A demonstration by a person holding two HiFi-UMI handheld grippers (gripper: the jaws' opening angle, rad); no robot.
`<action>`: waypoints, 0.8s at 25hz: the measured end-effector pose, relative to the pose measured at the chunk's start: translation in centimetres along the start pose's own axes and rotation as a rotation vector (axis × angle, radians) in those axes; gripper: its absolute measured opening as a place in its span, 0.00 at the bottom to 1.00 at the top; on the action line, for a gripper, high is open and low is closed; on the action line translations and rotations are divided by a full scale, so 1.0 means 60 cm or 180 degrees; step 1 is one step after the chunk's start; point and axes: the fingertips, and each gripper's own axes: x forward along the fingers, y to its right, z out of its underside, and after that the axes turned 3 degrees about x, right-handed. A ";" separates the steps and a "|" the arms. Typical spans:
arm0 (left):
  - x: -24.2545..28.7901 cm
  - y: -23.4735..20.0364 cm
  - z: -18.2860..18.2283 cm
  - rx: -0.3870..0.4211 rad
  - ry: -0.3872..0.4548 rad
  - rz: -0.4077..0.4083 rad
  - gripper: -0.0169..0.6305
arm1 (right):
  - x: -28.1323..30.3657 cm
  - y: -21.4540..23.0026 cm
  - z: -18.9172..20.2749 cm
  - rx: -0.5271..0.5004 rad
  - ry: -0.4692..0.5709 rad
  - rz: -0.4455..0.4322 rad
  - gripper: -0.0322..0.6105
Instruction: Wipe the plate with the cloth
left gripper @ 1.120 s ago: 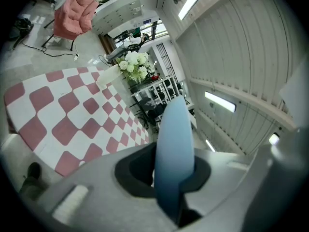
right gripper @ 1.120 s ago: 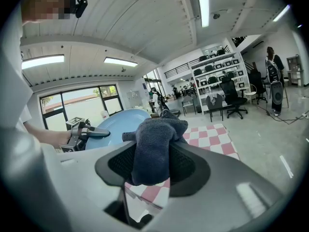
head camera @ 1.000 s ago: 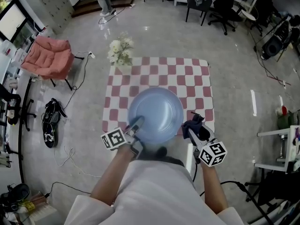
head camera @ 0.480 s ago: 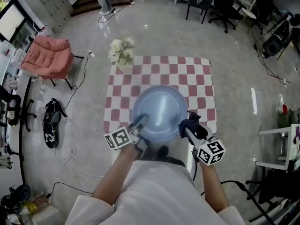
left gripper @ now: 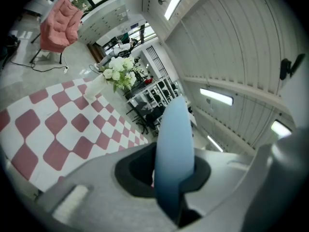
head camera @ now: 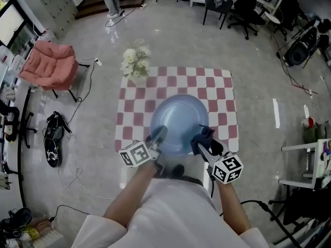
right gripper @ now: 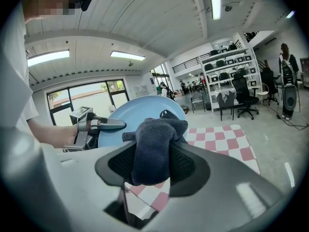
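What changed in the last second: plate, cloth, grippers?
The right gripper carried the dark cloth leftward, from beside the blue plate up to its right rim. Nothing was grasped or released: the left gripper stays shut on the plate's near-left rim, the right on the cloth. The plate hardly shifted over the checked mat.

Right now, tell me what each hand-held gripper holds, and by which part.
Left hand-held gripper: the blue plate, by its rim. Right hand-held gripper: the dark cloth, by its bunched middle.

My right gripper [right gripper: 153, 162], frame centre, clamped the dark cloth [right gripper: 154, 139]; at centre left, my left gripper [right gripper: 94, 126] held the blue plate [right gripper: 133, 114].
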 end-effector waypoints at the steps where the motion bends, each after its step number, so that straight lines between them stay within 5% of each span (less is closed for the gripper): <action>1: 0.001 0.001 -0.005 0.0025 -0.0001 -0.0001 0.11 | 0.007 -0.006 -0.003 -0.0015 -0.0011 -0.0020 0.35; 20: 0.070 0.018 -0.028 0.0132 -0.0084 0.0165 0.11 | 0.097 -0.073 -0.051 -0.0346 -0.0191 -0.0239 0.35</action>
